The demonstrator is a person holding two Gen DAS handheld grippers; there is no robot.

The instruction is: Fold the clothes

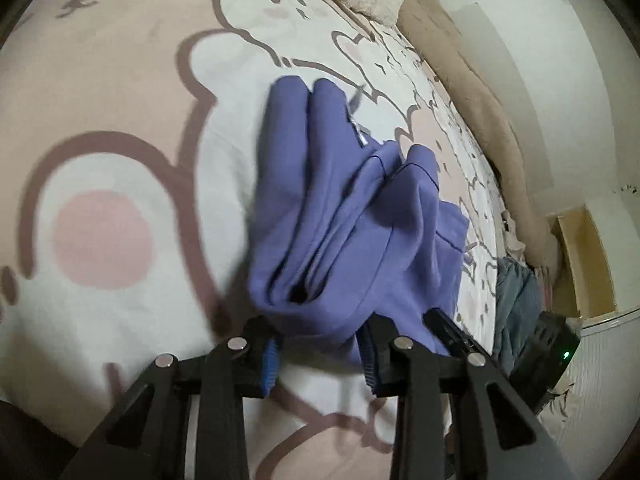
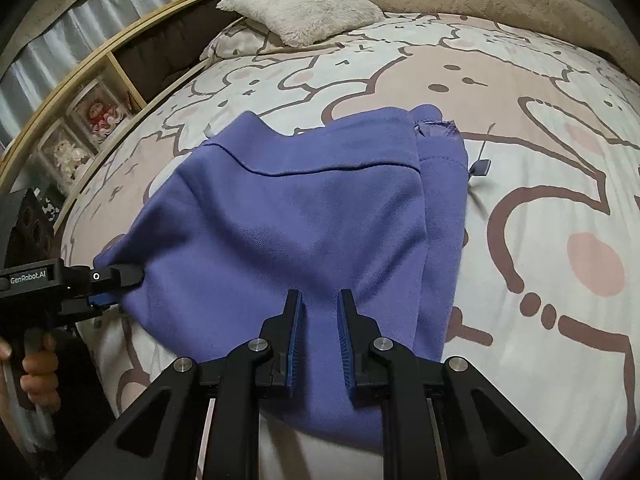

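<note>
A purple garment (image 2: pixel 288 224) lies partly folded on a bed, with 2 handheld grippers at its near edge.

The garment rests on a cartoon-print bedspread (image 2: pixel 540 168), its long axis running from the near edge toward the far pillow (image 2: pixel 300 8), with a stitched seam crossing it left to right at the far end. A small tag (image 2: pixel 480 167) sticks out on its far right side. The left gripper (image 1: pixel 320 354) has its jaws spread around a bunched near-left corner of the cloth; whether they pinch it cannot be told. The right gripper (image 2: pixel 319 340) hovers over the near middle, jaws released, holding nothing. A hand (image 2: pixel 38 364) grips the left tool's handle.
</note>
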